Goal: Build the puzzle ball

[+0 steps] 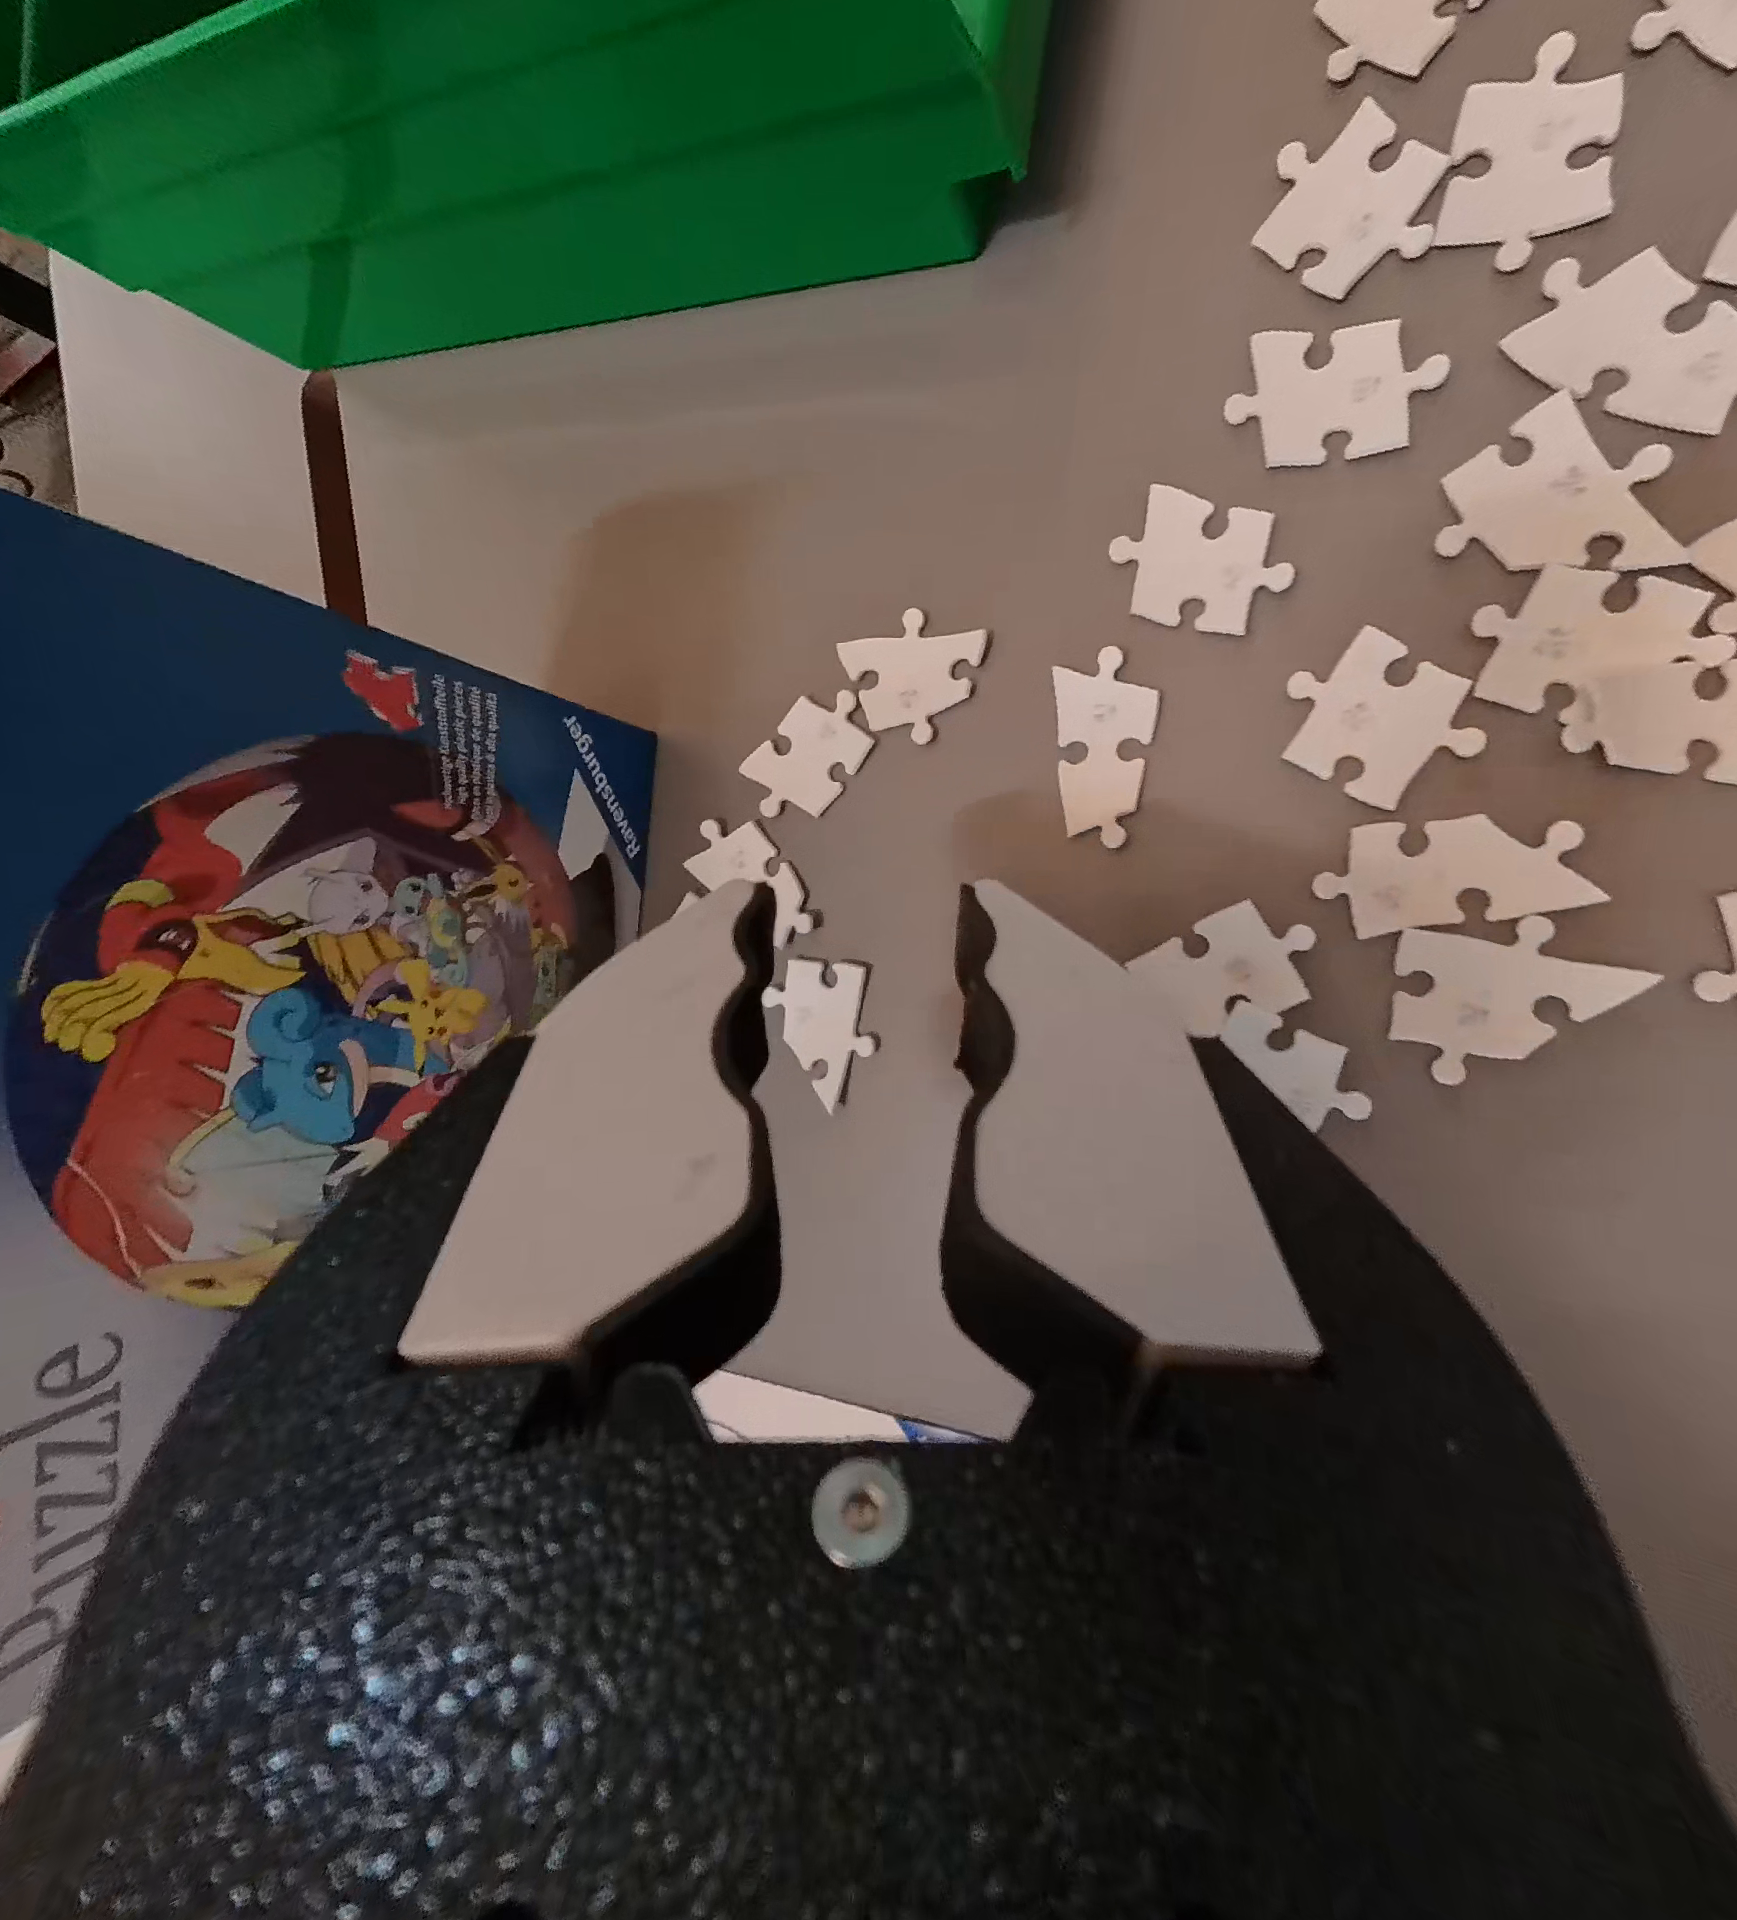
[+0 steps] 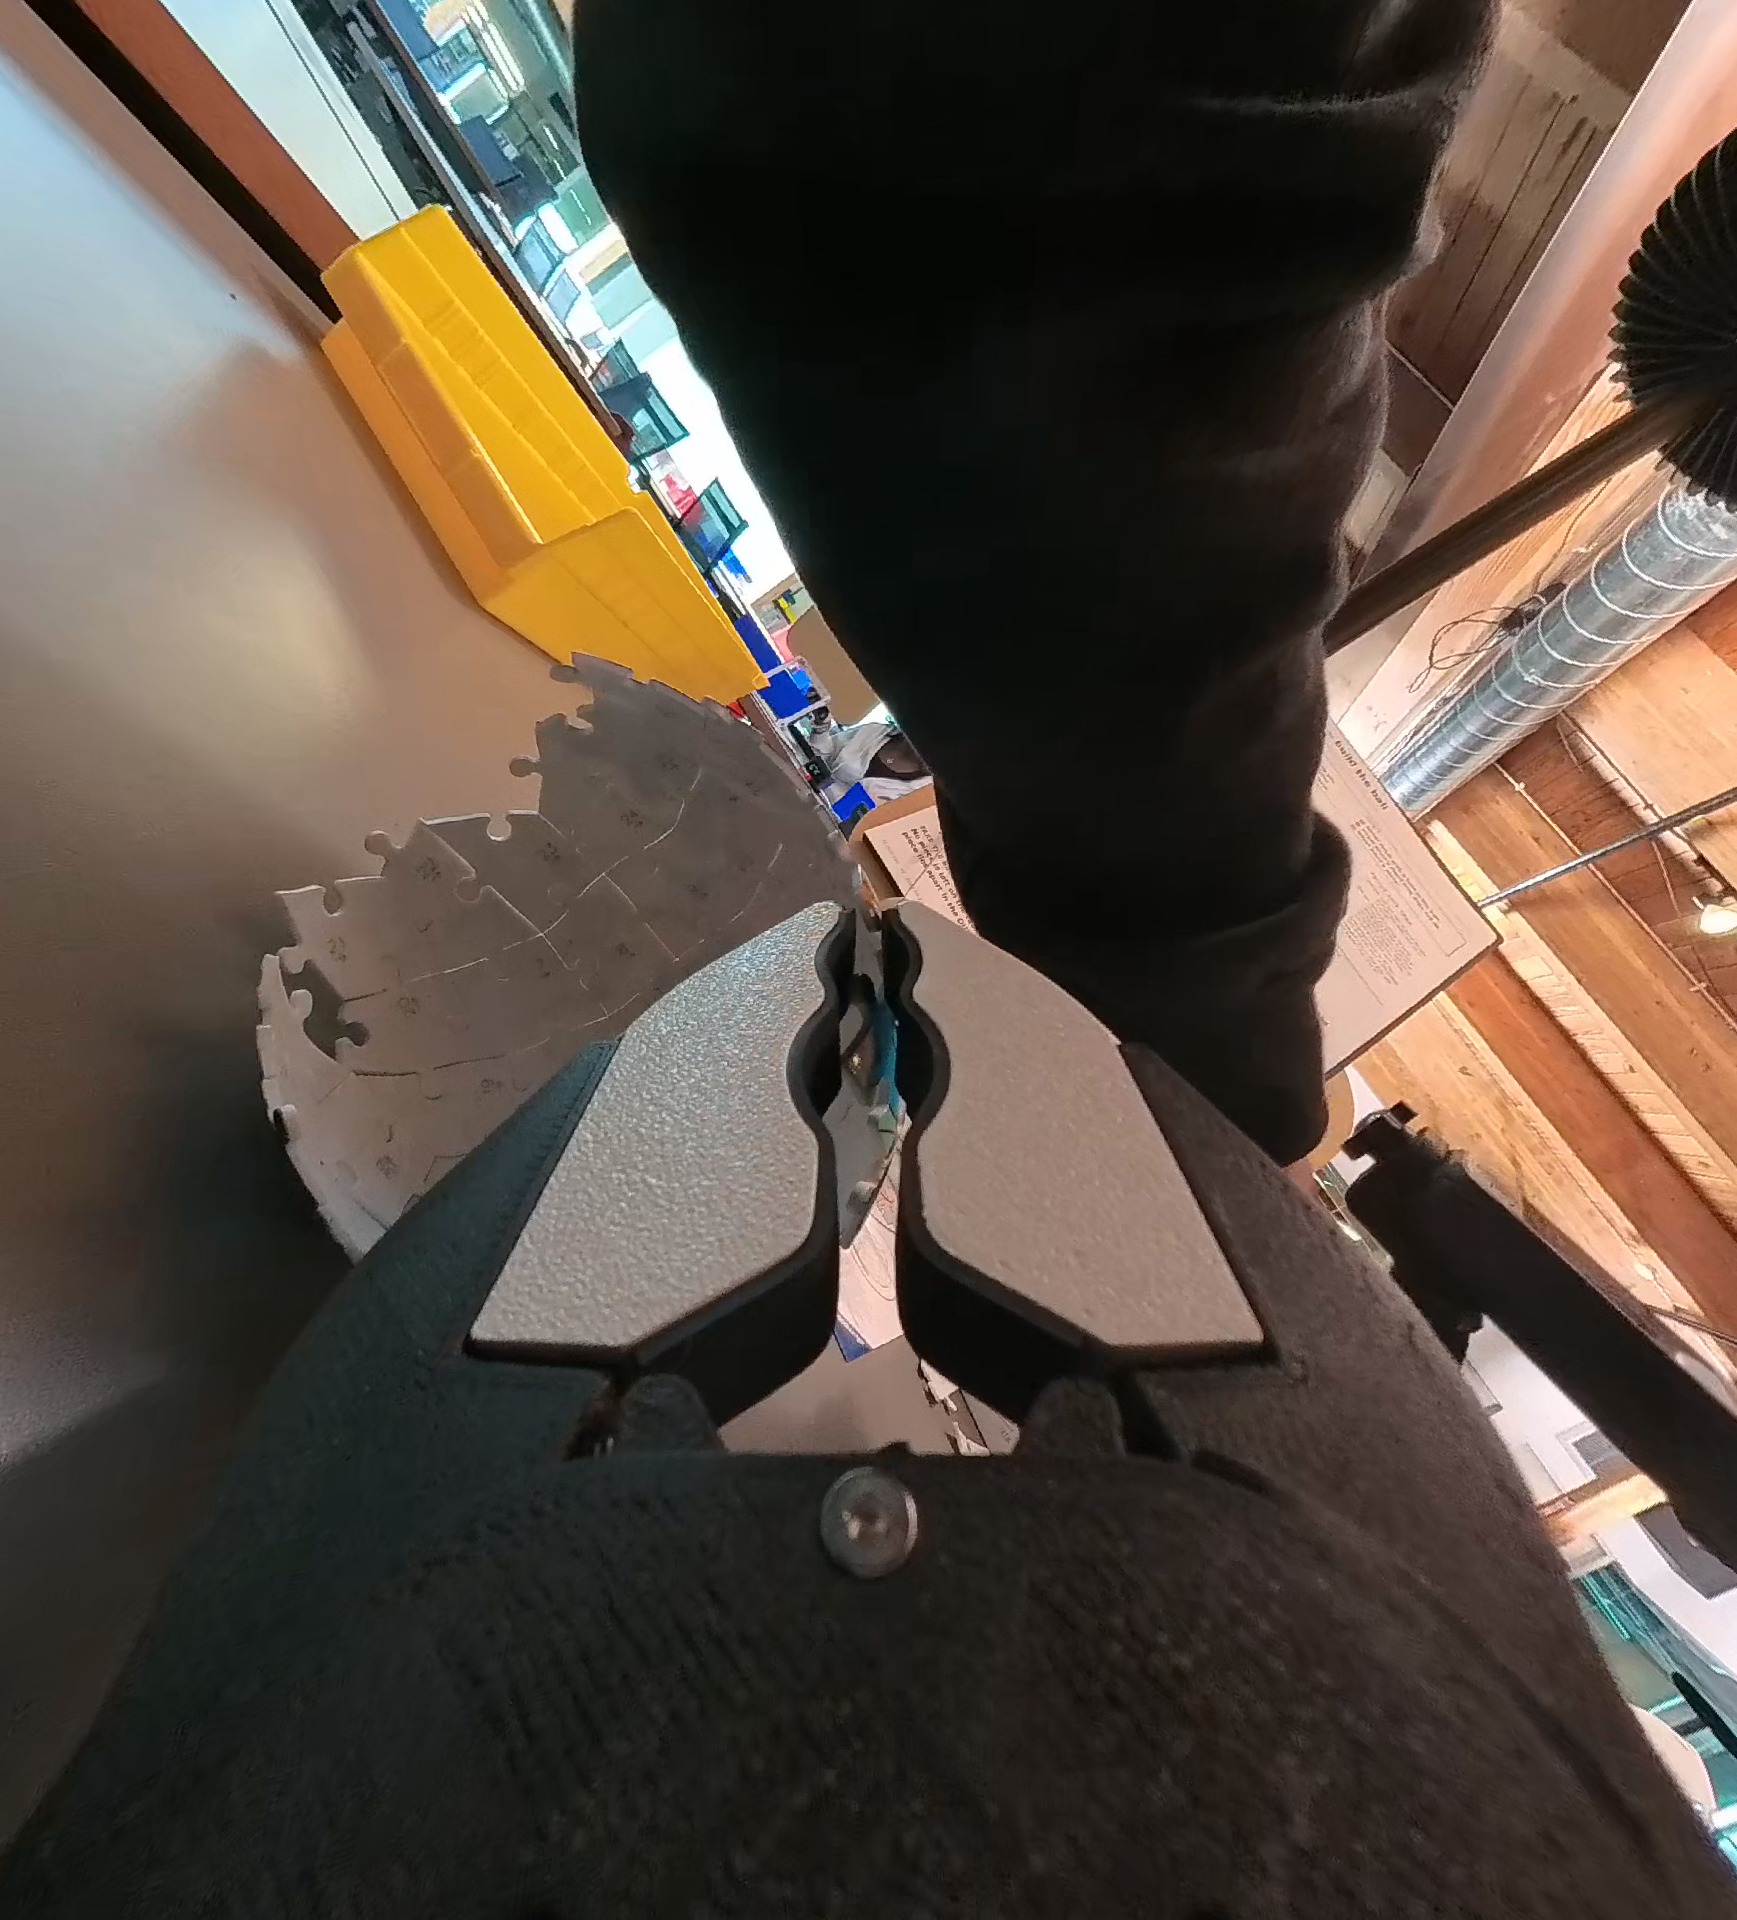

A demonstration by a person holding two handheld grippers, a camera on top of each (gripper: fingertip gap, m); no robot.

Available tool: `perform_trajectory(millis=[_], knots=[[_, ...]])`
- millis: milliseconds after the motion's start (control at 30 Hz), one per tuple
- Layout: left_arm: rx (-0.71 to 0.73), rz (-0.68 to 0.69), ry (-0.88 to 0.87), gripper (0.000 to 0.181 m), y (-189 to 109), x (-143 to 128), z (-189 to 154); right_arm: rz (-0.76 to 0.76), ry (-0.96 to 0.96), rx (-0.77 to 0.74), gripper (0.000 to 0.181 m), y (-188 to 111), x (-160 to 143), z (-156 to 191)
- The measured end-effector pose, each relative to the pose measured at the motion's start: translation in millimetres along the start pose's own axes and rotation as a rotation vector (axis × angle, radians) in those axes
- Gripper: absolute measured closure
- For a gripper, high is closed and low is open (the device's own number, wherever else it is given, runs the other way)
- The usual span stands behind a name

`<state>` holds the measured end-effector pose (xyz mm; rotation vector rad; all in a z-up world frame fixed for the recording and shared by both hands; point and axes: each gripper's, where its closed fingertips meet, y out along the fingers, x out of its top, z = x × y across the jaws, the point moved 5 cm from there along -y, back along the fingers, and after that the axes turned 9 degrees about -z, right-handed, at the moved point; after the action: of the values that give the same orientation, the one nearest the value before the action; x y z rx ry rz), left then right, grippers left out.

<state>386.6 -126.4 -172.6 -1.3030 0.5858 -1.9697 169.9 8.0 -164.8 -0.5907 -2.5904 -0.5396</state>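
Observation:
In the left wrist view my left gripper [image 1: 866, 904] is open and empty, above the grey table [image 1: 843, 468]. A small white puzzle piece [image 1: 824, 1023] lies face down between its fingers. Many more white pieces [image 1: 1529, 644] lie scattered face down ahead and to the right. In the right wrist view my right gripper [image 2: 874, 920] is shut on the edge of the part-built puzzle ball [image 2: 573, 935], a curved shell of joined pieces with its grey inner side showing, held up off the table.
The blue puzzle box [image 1: 220, 883] lies at the left. A green bin [image 1: 531, 177] stands at the back left. A yellow bin [image 2: 521, 468] stands on the table beyond the shell. A person's dark sleeve [image 2: 1051, 468] fills the upper middle of the right wrist view, with a sheet of paper [image 2: 1404, 914] behind it. The tips of one gripper are about 30 centimeters away from the tips of the other.

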Motion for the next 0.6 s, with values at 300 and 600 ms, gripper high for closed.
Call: perform_trajectory(millis=[300, 600], knots=[[0.014, 0.020, 0.011, 0.149, 1.2, -5.0, 5.0, 0.000, 0.000, 0.000, 0.176, -0.1, -0.3, -0.3], [0.072, 0.083, -0.072, 0.149, -3.0, -30.9, 20.6, 0.000, 0.007, 0.000, 0.176, 0.1, -0.2, -0.3]])
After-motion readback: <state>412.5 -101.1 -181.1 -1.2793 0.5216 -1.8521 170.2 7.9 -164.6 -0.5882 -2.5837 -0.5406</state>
